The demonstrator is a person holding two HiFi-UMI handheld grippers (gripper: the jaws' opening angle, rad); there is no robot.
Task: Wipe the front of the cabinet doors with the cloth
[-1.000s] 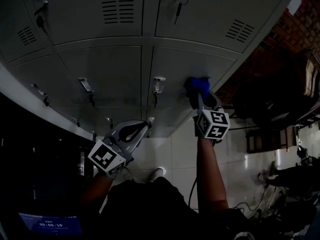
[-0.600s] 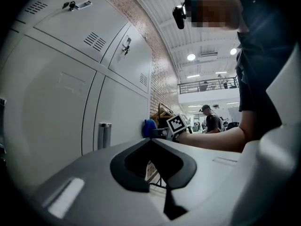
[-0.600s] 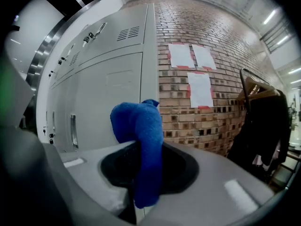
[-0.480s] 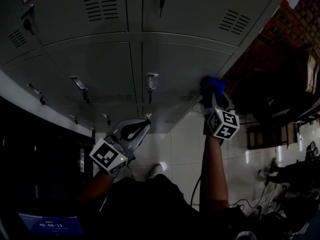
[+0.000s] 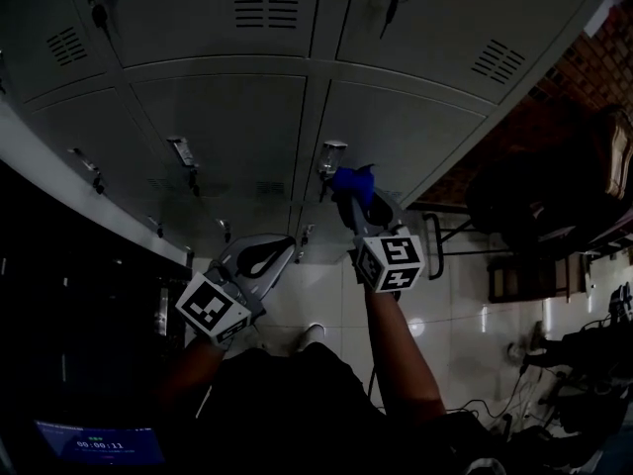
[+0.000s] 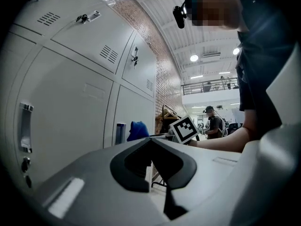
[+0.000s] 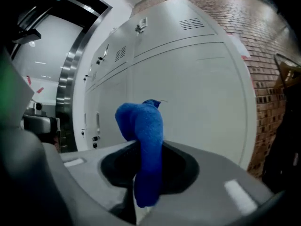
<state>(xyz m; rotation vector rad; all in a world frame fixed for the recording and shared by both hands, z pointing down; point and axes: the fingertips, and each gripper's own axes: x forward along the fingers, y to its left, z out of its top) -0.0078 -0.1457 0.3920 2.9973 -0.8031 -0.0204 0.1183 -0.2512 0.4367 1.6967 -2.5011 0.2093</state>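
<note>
Blue cloth (image 7: 143, 135) sat pinched in my right gripper (image 5: 364, 201) at the grey cabinet door (image 5: 406, 132); below that door, my left gripper (image 6: 151, 142) was pressed together, empty

The cabinet doors (image 5: 227, 127) looked like sheet metal under smooth, pale grey paint with a dull satin sheen, and the louvred vents (image 5: 269, 3) seemed pressed from the same sheet. The small handle (image 5: 332, 151) on one door gleamed like bright metal. The cloth (image 7: 141, 126) was blue and soft, with a fuzzy matt pile. The shells of the left gripper (image 6: 150, 140) and the right gripper (image 5: 356, 194) were smooth, matt grey plastic, with matt black linings inside the jaws. The floor tiles (image 5: 326, 305) were pale and glossy. The brick wall (image 7: 263, 55) was rough and matt.
</note>
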